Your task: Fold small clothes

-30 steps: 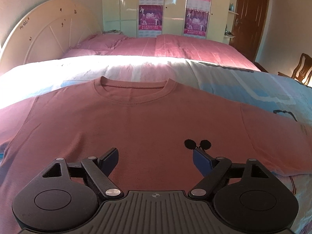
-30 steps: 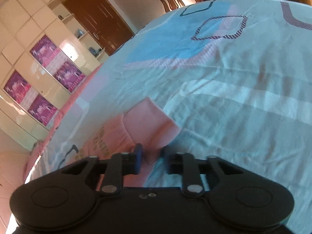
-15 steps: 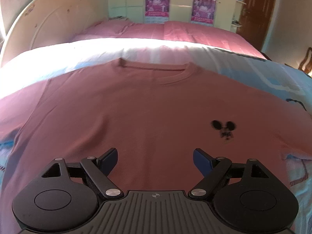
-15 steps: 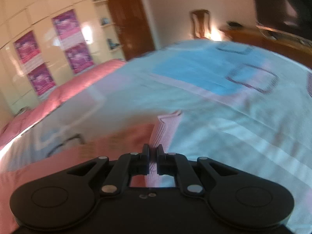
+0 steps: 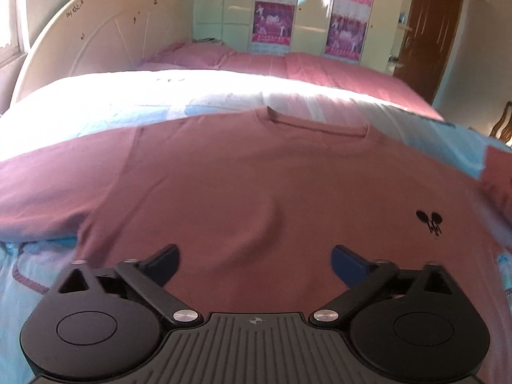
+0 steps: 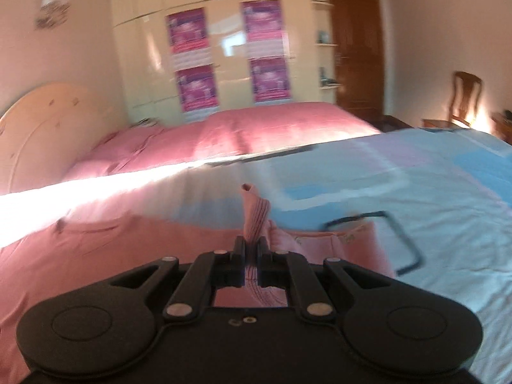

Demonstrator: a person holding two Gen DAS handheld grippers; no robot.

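A dusty-pink long-sleeved shirt (image 5: 256,192) lies flat, front up, on the bed, with a small black mouse print (image 5: 428,222) on its chest. My left gripper (image 5: 253,251) hovers over the shirt's lower body. Its jaws are wide and still opening, and nothing is pinched between them. In the right wrist view, my right gripper (image 6: 251,240) is shut on the ribbed sleeve cuff (image 6: 254,211), which sticks up between the fingers. The lifted sleeve trails below it, and the shirt body (image 6: 112,256) spreads to its left.
A light-blue patterned bedcover (image 5: 96,112) lies under the shirt, with a pink quilt (image 5: 320,70) behind it. A cream headboard (image 5: 89,38) stands at the left. A wardrobe with posters (image 5: 275,9) and a brown door (image 5: 438,32) lie beyond. A wooden chair (image 6: 464,96) is far right.
My right gripper closed on the cuff, rolled upright and carried the sleeve up and toward the shirt's body. My left gripper slid left across the shirt, and the print now sits farther right.
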